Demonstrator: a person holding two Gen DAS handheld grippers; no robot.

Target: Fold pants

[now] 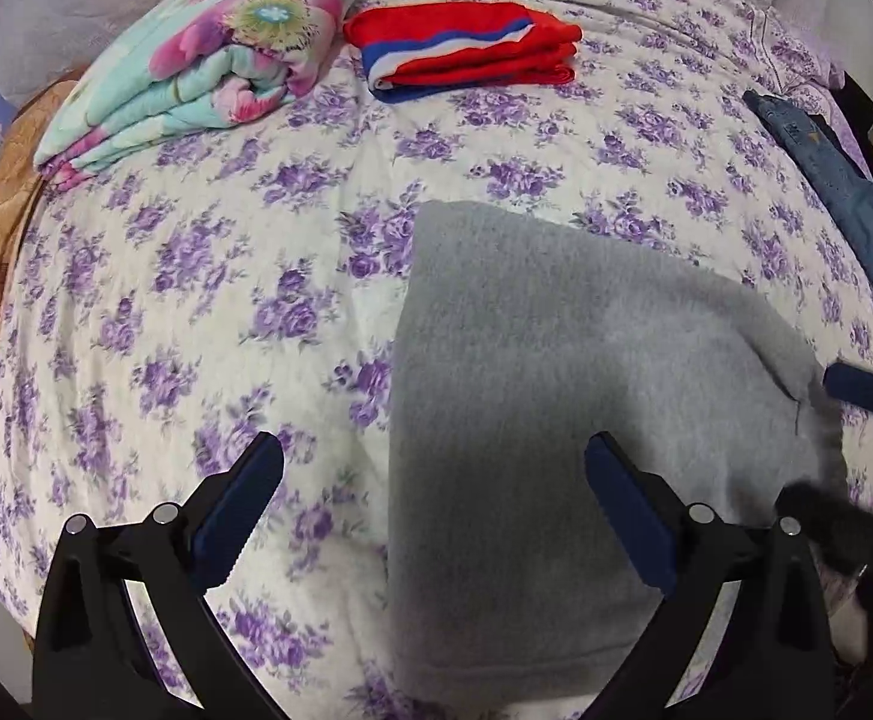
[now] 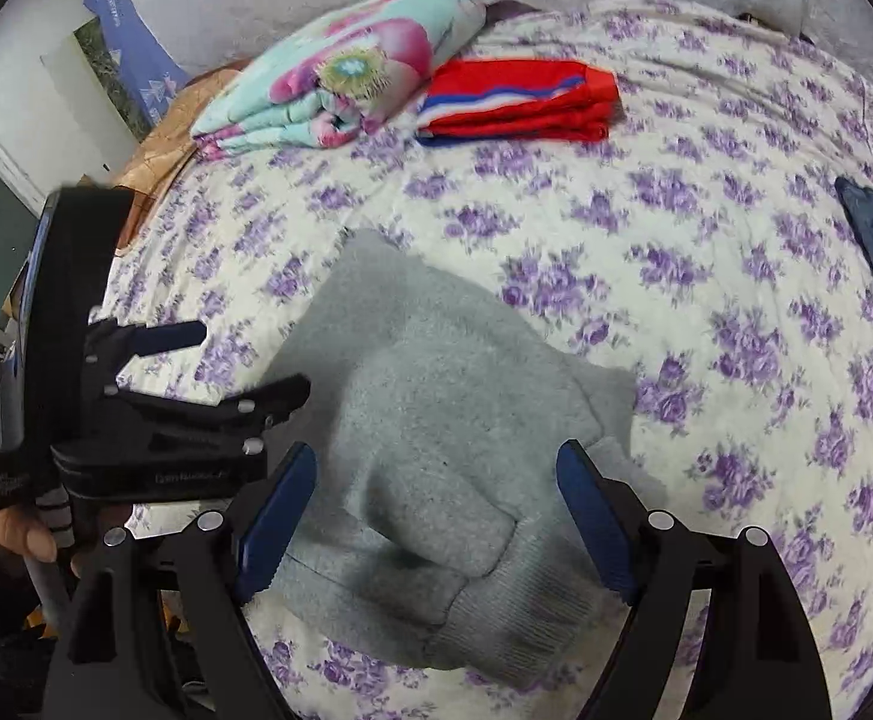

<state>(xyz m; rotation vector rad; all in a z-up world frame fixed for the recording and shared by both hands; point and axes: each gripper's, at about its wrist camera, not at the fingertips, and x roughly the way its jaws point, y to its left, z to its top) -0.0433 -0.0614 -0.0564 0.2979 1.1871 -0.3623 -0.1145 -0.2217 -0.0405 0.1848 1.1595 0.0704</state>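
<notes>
Gripper lettering too blurred to read. Grey fleece pants folded on floral bedspread. Left gripper and right gripper agape, empty.

light: even, soft | blur: slight motion | edges: fisheye-warped, dark corners

Left hand-held gripper, right hand-held gripper: jaws spread, empty.

No legible text anywhere.
</notes>
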